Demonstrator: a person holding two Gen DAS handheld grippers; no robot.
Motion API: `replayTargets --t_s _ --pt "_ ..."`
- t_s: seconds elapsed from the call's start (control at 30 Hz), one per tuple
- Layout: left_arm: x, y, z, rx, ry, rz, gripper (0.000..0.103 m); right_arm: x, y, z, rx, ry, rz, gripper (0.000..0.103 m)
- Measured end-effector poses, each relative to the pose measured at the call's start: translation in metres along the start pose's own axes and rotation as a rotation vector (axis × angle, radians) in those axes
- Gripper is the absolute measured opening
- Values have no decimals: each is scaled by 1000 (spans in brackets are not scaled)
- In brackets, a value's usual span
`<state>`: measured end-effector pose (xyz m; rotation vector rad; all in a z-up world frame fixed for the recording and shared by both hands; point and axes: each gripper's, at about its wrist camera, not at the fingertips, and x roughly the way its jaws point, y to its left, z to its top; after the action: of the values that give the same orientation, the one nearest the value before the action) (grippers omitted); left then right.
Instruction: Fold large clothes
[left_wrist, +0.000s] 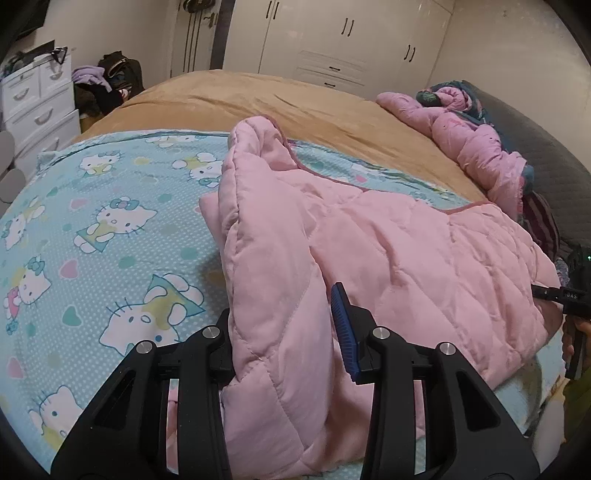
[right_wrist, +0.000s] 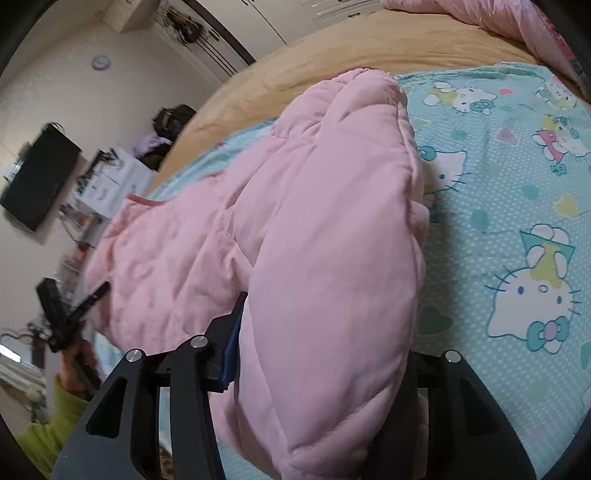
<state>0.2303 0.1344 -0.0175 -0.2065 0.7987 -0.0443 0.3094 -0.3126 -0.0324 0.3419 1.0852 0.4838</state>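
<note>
Pale pink quilted garment (left_wrist: 369, 251) between black left gripper (left_wrist: 288, 332) fingers. Beneath: aqua dotted cartoon-cat sheet (left_wrist: 110, 229); beyond, tan blanket (left_wrist: 258, 99).

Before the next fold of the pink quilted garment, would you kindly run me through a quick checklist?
1. Left gripper on the garment: ok, fabric bunched between its fingers.
2. Right gripper on the garment: cannot tell, fabric fills the jaws but one finger is hidden.
3. Garment flat: not ok, its far end humps up.
4. Sheet beside it clear: ok.
5. Grippers apart: ok.

White wardrobe (left_wrist: 347, 40), white drawer unit (left_wrist: 37, 107), cat-print sheet (left_wrist: 110, 229), tan blanket (left_wrist: 258, 99)
</note>
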Motion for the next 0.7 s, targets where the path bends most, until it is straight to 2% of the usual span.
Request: replayTargets --t_s 0.1,0.27,0.33,0.43,0.5,0.57,0.67,0.7 --pt "7 3 -1 -8 12 16 30 10 -2 -3 12 12 -67 62" --pt "15 6 -1 -13 30 34 31 19 -8 -8 25 4 -198 92" --pt "18 7 0 -15 38 39 31 22 -5 -10 3 -4 -264 99" --pt "21 6 0 -13 49 58 37 25 -2 -11 -23 -5 -306 99" --pt "20 3 1 -10 54 66 44 22 6 -11 -59 -13 -345 99" --pt "16 0 2 -4 49 74 53 16 10 -15 -94 -38 -379 99" --pt "9 -4 3 1 46 79 60 1 20 -18 -136 -94 -411 99" --pt "5 -5 4 2 42 75 69 -5 25 -20 -144 -112 -416 99"
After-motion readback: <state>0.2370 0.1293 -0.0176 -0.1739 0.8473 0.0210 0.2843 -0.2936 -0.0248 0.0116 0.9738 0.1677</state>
